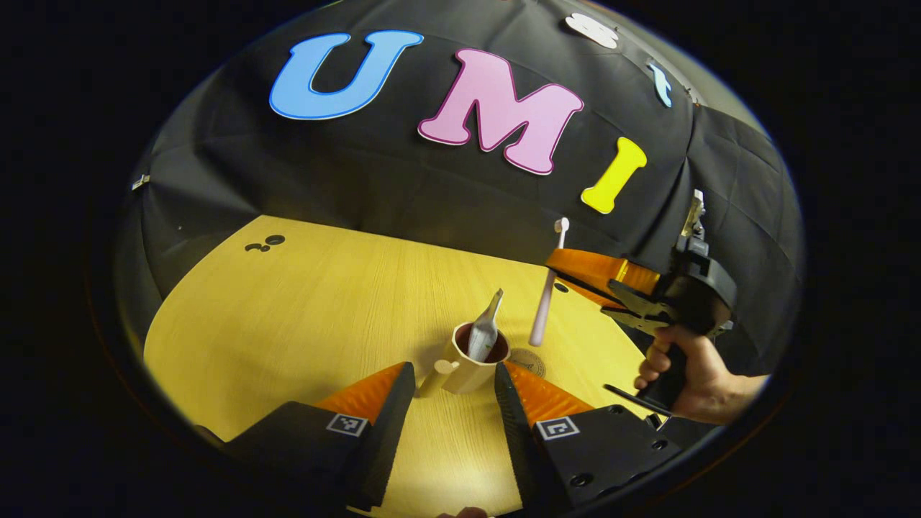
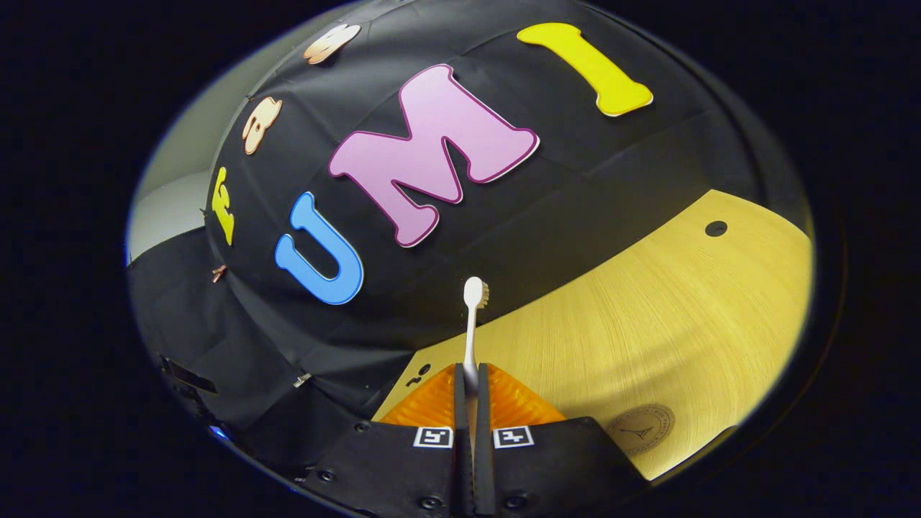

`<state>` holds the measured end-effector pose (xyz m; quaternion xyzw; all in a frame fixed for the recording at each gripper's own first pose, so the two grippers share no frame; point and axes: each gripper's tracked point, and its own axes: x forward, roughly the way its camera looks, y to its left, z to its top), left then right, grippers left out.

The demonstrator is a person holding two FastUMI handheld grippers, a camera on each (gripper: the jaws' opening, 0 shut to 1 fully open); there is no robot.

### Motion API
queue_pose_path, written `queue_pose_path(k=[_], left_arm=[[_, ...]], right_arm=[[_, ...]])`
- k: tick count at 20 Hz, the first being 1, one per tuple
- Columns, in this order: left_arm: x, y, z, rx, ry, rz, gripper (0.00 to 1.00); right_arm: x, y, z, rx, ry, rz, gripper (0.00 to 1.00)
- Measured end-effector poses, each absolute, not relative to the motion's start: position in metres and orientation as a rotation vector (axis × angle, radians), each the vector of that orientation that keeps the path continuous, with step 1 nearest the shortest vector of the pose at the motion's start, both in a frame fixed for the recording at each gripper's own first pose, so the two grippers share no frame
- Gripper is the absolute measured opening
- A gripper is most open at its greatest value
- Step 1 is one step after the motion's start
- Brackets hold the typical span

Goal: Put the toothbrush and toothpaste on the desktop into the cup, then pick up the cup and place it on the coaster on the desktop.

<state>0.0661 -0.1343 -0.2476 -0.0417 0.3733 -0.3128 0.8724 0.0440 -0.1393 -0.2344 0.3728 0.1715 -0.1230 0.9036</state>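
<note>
Wooden desk [image 1: 302, 324] beneath them, the left tongs [image 1: 453, 392] stand wide apart on either side of a tan cup [image 1: 471, 363], touching neither wall. A toothpaste tube [image 1: 486, 327] leans upright inside the cup. Just beyond, a round coaster [image 1: 531, 361] lies flat on the desk. Farther right, a hand [image 1: 691, 381] holds the right tongs [image 2: 471, 388], clamped narrowly on a pale toothbrush [image 2: 473, 316], bristle end up, hanging above the desk beside the cup.
</note>
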Motion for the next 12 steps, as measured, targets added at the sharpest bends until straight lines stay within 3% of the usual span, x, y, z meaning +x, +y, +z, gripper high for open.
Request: queue_pose_path(k=[12], left_arm=[[0.052, -0.106, -0.248, -0.077, 0.798, -0.631, 0.70]], right_arm=[[0.038, -0.139, -0.297, 0.700, 0.323, -0.433, 0.06]])
